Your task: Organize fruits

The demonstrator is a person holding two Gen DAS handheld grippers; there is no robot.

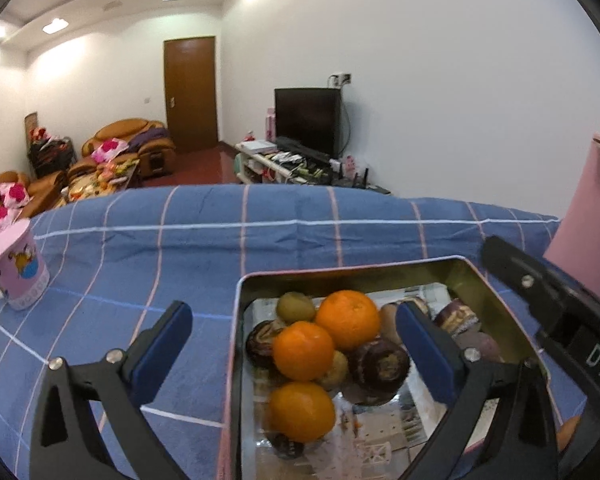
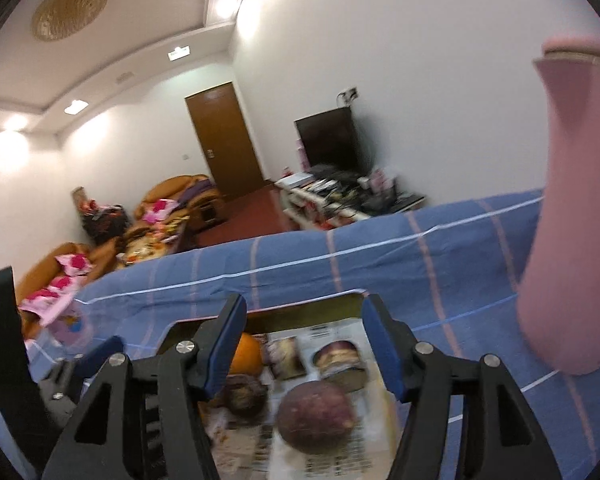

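The left tongs (image 1: pixel 294 344) stand spread wide, empty, above three round oranges (image 1: pixel 303 351) piled in the rectangular metal tin (image 1: pixel 476 280). The right tongs (image 2: pixel 304 344) (part open, pinching nothing) hover over a round purple fruit (image 2: pixel 315 416) below them.

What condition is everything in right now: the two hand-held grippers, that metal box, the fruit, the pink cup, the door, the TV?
Left hand-held gripper: wide open, holding nothing.
Right hand-held gripper: partly open, empty.
Metal tin: lidless, paper-lined, holding fruit.
Oranges: three, piled in the tin.
Dark purple fruits: loose in the tin.
Pink cup: upright on the cloth.
Door: closed.
TV: off.
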